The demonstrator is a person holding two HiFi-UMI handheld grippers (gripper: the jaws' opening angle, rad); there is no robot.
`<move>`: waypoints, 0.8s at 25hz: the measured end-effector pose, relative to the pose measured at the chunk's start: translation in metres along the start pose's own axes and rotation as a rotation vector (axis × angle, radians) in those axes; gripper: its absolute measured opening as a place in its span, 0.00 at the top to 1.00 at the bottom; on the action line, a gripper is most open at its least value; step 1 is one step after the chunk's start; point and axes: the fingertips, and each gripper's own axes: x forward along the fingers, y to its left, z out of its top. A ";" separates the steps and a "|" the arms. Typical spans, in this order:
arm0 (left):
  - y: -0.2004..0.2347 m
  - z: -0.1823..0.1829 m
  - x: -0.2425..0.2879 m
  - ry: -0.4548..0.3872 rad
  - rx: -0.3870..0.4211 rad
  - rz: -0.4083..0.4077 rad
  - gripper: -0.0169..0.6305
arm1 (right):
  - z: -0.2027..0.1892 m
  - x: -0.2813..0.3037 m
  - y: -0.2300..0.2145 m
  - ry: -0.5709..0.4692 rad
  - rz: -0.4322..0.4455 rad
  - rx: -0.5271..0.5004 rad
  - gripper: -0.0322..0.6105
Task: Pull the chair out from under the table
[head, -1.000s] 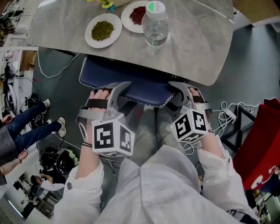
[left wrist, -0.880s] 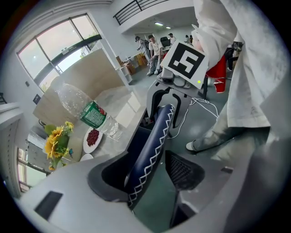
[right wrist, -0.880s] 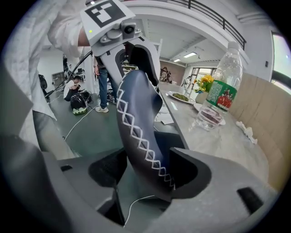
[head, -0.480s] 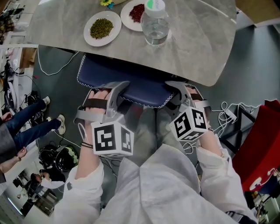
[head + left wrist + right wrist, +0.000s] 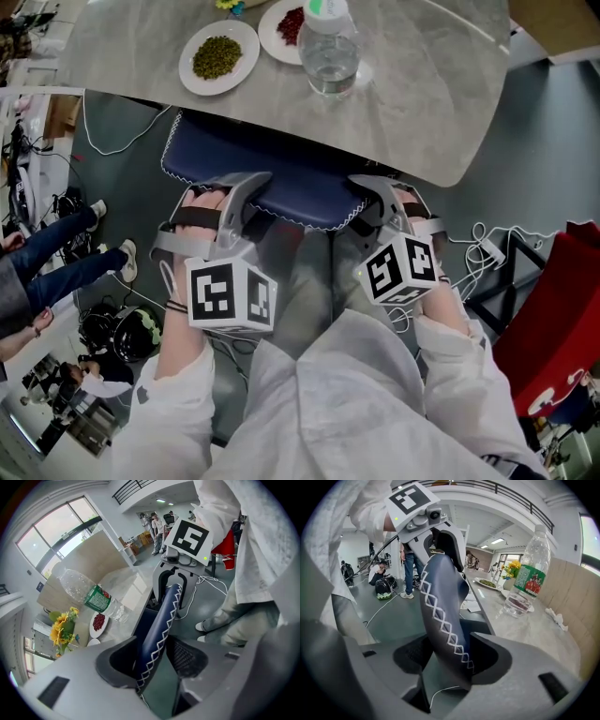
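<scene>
1. Currently the chair point(image 5: 253, 173) sits tucked under the table point(image 5: 422, 112); only its navy padded edge with white zigzag stitching shows past the table's near edge.
2. Left gripper point(image 5: 246, 192) is at the left end of that padded edge, just outside the table's near edge. Its jaws are closing with the chair's edge between them. The padding lies against one jaw, and a gap shows at the other, so there is no full clamp.
3. Right gripper point(image 5: 370, 195) is at the right end of the same edge, near the table's rounded corner. Its jaws are closing too, wide apart, with the stitched edge between them and slack on one side.
4. On the table, well back from the near edge, stand a clear water bottle point(image 5: 328, 52), a plate of green beans point(image 5: 217, 56) and a plate of red beans point(image 5: 289, 28).
5. Cables point(image 5: 487, 248) lie on the floor to the right of the table.
</scene>
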 end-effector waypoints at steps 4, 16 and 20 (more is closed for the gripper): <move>-0.001 -0.001 0.001 0.028 0.017 -0.012 0.69 | 0.000 0.001 0.001 0.006 -0.003 -0.006 0.59; -0.020 -0.021 -0.014 0.105 -0.039 0.023 0.71 | 0.012 0.006 0.037 -0.009 0.042 -0.040 0.62; -0.035 -0.027 -0.020 0.111 -0.053 0.022 0.71 | 0.012 0.006 0.052 0.004 0.048 -0.045 0.62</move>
